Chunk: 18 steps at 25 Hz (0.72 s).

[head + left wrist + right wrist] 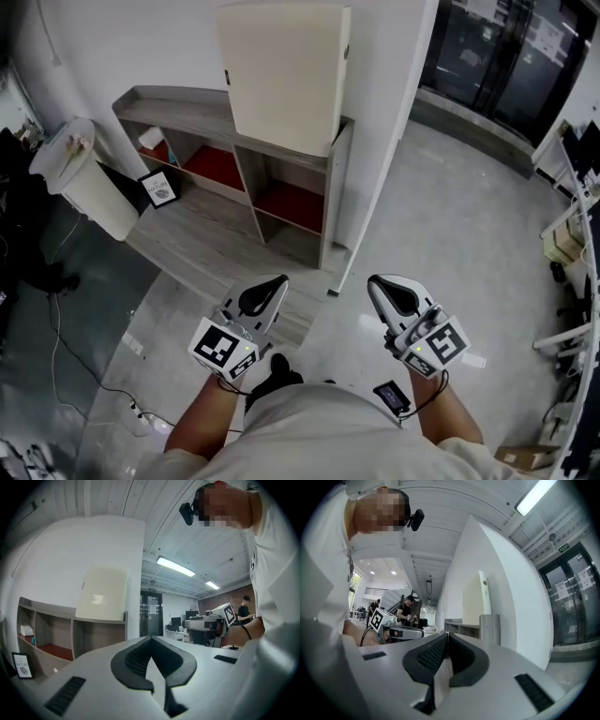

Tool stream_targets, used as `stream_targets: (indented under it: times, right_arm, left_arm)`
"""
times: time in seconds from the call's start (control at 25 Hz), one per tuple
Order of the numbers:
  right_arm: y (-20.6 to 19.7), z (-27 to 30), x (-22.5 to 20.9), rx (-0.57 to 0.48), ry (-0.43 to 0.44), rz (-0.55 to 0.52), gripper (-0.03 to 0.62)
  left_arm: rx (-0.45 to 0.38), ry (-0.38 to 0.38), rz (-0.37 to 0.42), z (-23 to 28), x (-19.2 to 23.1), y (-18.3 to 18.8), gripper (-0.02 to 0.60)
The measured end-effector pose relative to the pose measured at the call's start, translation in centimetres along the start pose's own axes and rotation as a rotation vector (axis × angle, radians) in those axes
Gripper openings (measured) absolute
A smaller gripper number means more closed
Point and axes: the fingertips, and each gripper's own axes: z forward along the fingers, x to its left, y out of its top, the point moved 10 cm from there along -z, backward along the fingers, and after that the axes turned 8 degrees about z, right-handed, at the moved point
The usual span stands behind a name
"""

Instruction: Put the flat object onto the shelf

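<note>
The flat object, a cream panel (284, 70), stands upright on top of the low grey shelf unit (173, 103), leaning against the white wall. It also shows in the left gripper view as the cream panel (102, 592) and in the right gripper view as the panel (477, 599). My left gripper (280, 280) and right gripper (373, 280) hover side by side over the floor, well short of the shelf. On each, the jaws are shut with nothing between them, as seen on the left gripper (151, 638) and the right gripper (446, 634).
The shelf's open compartments have red floors (291, 204). A white lidded bin (80, 178) and a small framed picture (159, 187) stand at its left. A white wall corner (384, 122) rises right of the shelf, with glass doors (506, 56) beyond. Cables (84, 375) trail across the floor at left.
</note>
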Motion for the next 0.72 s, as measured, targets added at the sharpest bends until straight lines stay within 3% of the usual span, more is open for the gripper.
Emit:
stream_targets:
  times: [0.4,0.72]
  right_arm:
    - [-0.1,-4.5,3.7,0.002,0.032,-0.002,0.020]
    - [0.0,-6.4,8.5,0.004,-0.003,-0.031,0.020]
  left_arm:
    - [0.037,0.047,0.012,-4.8,-5.4,1.4,0.012]
    - [0.026,0.009,0.042,-8.5,-6.3,2.8,0.012]
